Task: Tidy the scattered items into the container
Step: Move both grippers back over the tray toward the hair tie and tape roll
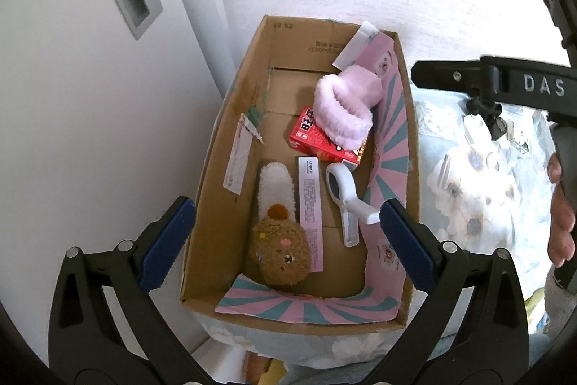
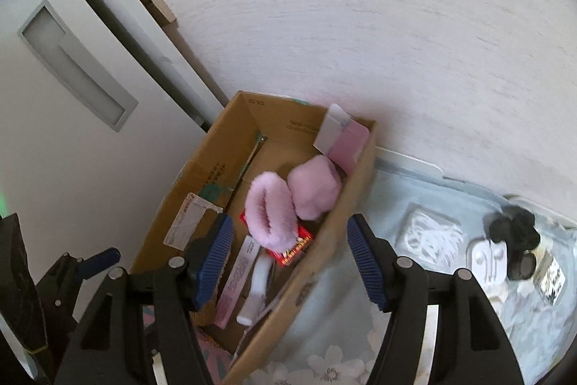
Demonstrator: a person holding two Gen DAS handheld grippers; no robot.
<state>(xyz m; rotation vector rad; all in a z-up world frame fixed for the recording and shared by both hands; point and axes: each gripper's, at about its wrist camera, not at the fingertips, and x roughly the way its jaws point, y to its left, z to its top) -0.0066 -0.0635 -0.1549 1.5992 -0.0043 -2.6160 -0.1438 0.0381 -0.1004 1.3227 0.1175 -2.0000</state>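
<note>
With both the left gripper (image 1: 286, 230) and right gripper (image 2: 290, 262) spread empty over the box (image 2: 324, 233), swing the right one to the black clip (image 2: 514, 226) far right and close squarely on it.

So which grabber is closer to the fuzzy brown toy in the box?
Left. The left gripper hangs open right over the brown toy; the right gripper, also open, hovers by the box's far side.

Your left hand-held gripper (image 1: 285, 240) has black plastic arms with silver pivot screws and ribbed blue pads (image 1: 167, 244). Your right hand-held gripper (image 2: 288, 262) looks the same; its body reads "DAS" in white, beside your bare-skinned hand (image 1: 560, 222).
</note>
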